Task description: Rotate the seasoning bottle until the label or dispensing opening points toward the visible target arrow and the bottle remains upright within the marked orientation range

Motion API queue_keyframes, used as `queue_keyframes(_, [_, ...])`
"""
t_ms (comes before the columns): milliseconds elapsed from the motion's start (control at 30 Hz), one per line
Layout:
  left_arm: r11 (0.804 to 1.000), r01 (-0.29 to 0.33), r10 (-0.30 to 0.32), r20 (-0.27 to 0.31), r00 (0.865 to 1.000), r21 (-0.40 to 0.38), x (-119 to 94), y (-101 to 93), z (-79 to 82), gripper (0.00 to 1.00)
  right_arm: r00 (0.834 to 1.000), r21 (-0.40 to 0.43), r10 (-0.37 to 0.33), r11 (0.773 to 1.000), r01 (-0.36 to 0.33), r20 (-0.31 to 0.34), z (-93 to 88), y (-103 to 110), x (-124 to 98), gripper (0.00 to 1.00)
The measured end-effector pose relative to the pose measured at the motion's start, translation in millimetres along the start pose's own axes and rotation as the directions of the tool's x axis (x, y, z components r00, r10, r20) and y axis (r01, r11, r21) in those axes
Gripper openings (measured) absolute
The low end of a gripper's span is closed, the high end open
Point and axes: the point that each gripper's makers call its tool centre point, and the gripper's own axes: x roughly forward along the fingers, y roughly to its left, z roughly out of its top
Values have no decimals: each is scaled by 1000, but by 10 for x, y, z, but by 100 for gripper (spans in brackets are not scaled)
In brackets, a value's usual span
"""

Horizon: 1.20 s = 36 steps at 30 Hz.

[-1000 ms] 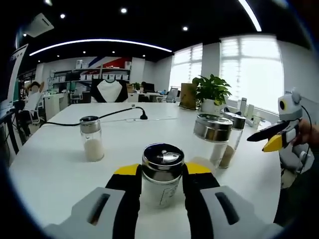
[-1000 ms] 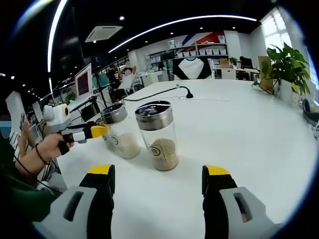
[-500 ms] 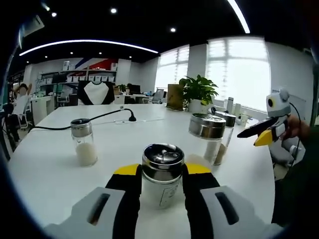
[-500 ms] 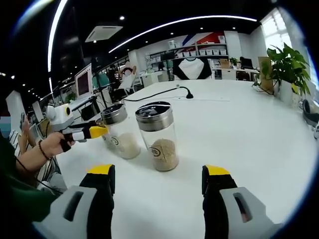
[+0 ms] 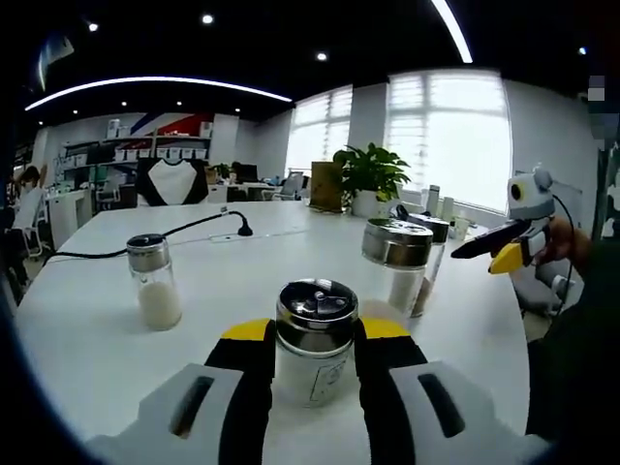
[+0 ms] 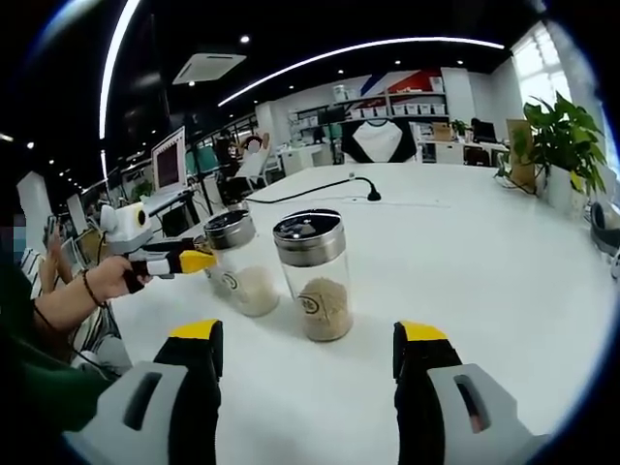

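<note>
You get bright, even light from the window (image 5: 448, 136) and the ceiling light strips (image 6: 358, 48), with the window blown out to white glare. Shadows on the white table (image 6: 484, 252) stay soft. Fisheye bending curves everything near the edges, where detail blurs.

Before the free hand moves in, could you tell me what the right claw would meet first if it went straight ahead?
Most likely the bottle of tan seasoning, standing upright just ahead of the open right claw and roughly centred between its jaws. Depth is hard to judge.

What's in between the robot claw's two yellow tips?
In the left gripper view, a steel-lidded seasoning bottle stands upright between the left gripper jaws.
</note>
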Motion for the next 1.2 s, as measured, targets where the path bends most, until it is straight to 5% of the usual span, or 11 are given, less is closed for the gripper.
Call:
queue_keyframes(367, [1000, 0, 0, 16, 1000, -10, 8, 23, 3, 35, 1000, -11, -6, 1000, 6, 0, 11, -1, -11, 73])
queue_keyframes(467, [1000, -23, 23, 67, 997, -7, -11, 47, 104, 51, 1000, -12, -7, 1000, 7, 1, 13, 6, -16, 73])
queue_keyframes(1100, [996, -85, 86, 36, 996, -26, -399, -243, 233, 49, 1000, -14, -6, 1000, 6, 14, 70, 13, 5, 74])
queue_keyframes(1200, [993, -88, 93, 56, 994, -82, -462, -308, 268, 50, 1000, -22, -2, 1000, 2, 26, 105, 27, 6, 74])
